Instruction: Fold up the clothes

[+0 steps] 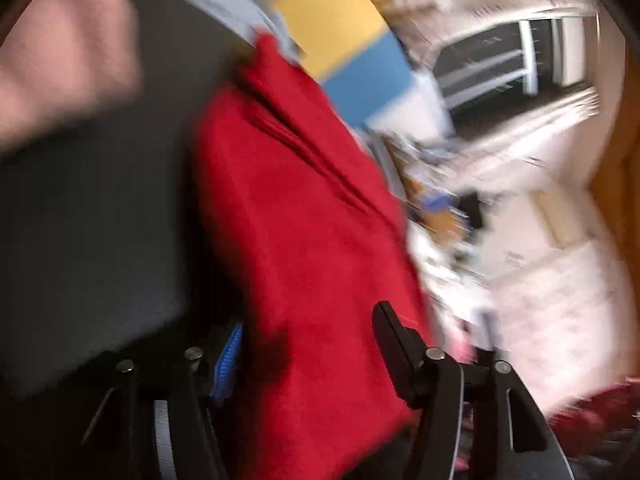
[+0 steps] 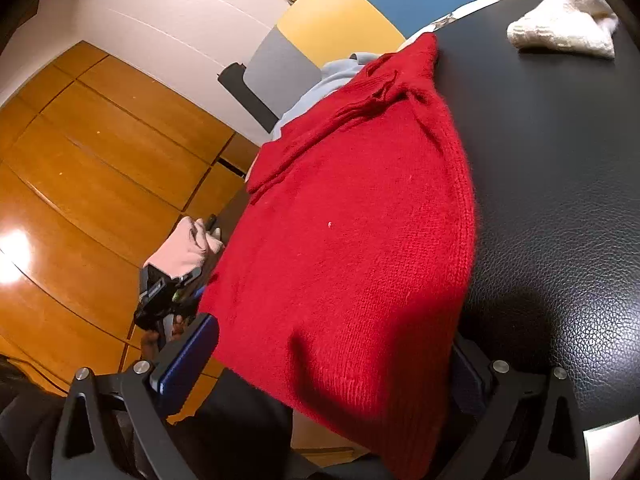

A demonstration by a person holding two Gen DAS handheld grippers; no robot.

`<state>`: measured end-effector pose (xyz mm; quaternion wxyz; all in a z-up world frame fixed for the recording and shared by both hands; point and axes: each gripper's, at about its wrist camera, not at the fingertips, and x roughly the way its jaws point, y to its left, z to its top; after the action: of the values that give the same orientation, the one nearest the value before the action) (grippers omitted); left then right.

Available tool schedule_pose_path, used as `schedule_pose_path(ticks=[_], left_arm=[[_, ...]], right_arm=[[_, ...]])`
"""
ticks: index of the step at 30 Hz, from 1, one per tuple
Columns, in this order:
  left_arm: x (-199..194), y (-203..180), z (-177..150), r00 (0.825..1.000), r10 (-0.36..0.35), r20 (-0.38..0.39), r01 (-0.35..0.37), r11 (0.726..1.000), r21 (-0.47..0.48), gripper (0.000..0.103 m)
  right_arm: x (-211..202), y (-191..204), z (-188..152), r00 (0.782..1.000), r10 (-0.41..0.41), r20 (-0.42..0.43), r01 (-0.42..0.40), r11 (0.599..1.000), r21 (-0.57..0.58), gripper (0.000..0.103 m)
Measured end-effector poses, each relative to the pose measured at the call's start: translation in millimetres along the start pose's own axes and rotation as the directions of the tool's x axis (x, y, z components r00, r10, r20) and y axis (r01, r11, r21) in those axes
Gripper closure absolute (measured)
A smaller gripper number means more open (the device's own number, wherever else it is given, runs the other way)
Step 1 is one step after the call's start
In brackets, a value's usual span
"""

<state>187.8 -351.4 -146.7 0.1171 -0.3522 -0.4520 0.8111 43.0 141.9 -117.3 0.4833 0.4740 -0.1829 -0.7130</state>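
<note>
Red knitted wool, the sweater (image 2: pixel 352 216) lay folded on the black, grained leatherette table (image 2: pixel 560 184), one edge draped over its rim. The right gripper (image 2: pixel 332 364) had its jaws set either side of the near hem; whether they pinched it I could not tell. The left gripper (image 1: pixel 308 344) stood open around blurred red cloth. A cream knit (image 2: pixel 560 20) lay well apart.

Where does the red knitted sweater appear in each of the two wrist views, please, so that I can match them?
Left wrist view: the red knitted sweater fills the centre, running from upper middle down between the jaws; blurred.
Right wrist view: it lies across the centre on the black leather-like surface, its near edge between the jaws.
Shared landmark: the yellow and blue panel behind the sweater's far end.
</note>
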Motion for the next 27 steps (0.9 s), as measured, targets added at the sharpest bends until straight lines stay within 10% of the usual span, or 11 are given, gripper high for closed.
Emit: schedule_pose_path(ticks=[5, 11, 16, 22, 27], left_arm=[[-33, -28, -23, 0.994, -0.105, -0.032, 0.107, 0.991, 0.084, 0.047], [-46, 6, -18, 0.996, 0.085, 0.028, -0.086, 0.996, 0.011, 0.046], [-21, 20, -14, 0.999, 0.045, -0.001, -0.045, 0.997, -0.058, 0.043], [-6, 14, -13, 0.999, 0.028, -0.045, -0.031, 0.997, -0.065, 0.077], [-28, 19, -31, 0.994, 0.085, -0.072, -0.09, 0.994, -0.069, 0.075]], right_arm=[[0, 1, -1, 1.0, -0.013, 0.003, 0.013, 1.0, -0.003, 0.0], [1, 2, 0, 1.0, -0.021, -0.004, 0.021, 1.0, 0.002, 0.0], [2, 3, 0, 1.0, -0.023, -0.002, 0.023, 1.0, 0.001, 0.0], [2, 5, -2, 1.0, -0.028, -0.003, 0.028, 1.0, -0.004, 0.0], [3, 8, 0, 0.999, -0.049, -0.021, 0.049, 0.999, -0.012, 0.0]])
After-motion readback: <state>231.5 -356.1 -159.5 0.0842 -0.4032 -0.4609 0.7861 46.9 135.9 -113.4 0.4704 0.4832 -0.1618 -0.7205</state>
